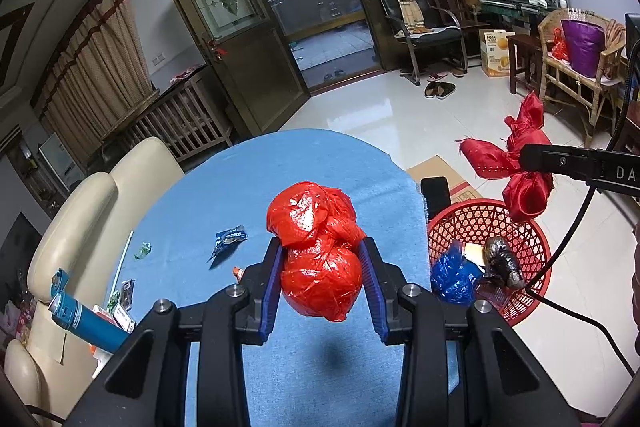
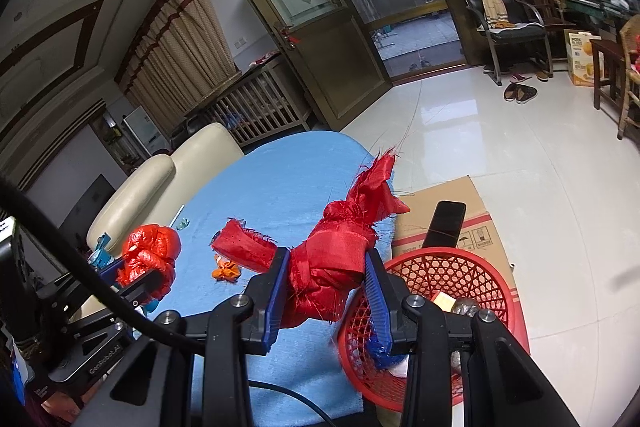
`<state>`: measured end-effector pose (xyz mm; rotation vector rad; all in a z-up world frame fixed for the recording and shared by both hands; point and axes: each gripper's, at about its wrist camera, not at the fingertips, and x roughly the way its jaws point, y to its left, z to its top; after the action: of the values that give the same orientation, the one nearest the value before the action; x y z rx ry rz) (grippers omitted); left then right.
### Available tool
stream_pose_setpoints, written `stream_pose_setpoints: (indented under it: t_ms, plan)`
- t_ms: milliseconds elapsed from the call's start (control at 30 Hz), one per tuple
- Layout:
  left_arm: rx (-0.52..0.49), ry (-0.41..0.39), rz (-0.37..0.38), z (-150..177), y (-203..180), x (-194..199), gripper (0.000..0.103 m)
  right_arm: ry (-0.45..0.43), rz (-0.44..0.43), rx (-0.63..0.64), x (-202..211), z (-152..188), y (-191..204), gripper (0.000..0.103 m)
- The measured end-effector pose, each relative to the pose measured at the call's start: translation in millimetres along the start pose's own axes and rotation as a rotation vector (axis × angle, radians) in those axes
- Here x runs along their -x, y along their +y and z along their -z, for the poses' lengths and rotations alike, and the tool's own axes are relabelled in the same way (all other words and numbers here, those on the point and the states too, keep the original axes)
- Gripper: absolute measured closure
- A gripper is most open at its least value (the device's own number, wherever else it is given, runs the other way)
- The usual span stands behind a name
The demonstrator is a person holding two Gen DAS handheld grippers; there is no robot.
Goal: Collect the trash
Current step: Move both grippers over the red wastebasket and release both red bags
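Note:
My left gripper [image 1: 322, 259] is shut on a crumpled red plastic bag [image 1: 316, 247] and holds it above the blue table [image 1: 224, 195]. It also shows in the right wrist view [image 2: 150, 259]. My right gripper [image 2: 326, 267] is shut on a knotted red cloth bundle [image 2: 332, 255], held over the table's right edge beside the red mesh basket [image 2: 460, 279]. In the left wrist view the cloth bundle [image 1: 516, 163] hangs above the basket [image 1: 480, 223], which holds a blue bag [image 1: 456, 275] and a dark bag [image 1: 502, 261].
Loose scraps lie on the table: a blue wrapper [image 1: 228, 239], a green scrap [image 1: 142, 251], an orange scrap [image 2: 226, 273]. A blue tube [image 1: 86, 319] sits at the left edge. A cardboard sheet [image 2: 452, 211] with a phone [image 2: 446, 223] lies behind the basket. A cream sofa [image 1: 80, 211] borders the left.

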<state>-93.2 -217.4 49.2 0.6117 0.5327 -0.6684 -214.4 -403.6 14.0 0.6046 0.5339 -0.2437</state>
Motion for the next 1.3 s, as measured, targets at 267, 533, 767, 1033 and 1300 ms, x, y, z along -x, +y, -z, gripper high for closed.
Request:
stream_pose_setpoints:
  t_ms: [267, 533, 767, 1033, 1300]
  plan:
    - [-0.015, 0.007, 0.011, -1, -6, -3, 0.064, -0.002, 0.009, -0.020, 1, 1, -7, 0.063]
    - [-0.030, 0.013, 0.019, -2, -11, -7, 0.064, -0.003, 0.014, -0.036, 3, 0, -10, 0.063]
    - [-0.041, 0.022, 0.028, -3, -14, -10, 0.064, 0.000, 0.016, -0.051, 2, 1, -14, 0.063]
    - [-0.058, 0.031, 0.031, -5, -23, -14, 0.064, 0.003, 0.018, -0.068, -2, 2, -23, 0.063]
    - [-0.071, 0.041, 0.043, -7, -30, -20, 0.064, 0.008, 0.024, -0.085, -6, 3, -29, 0.063]
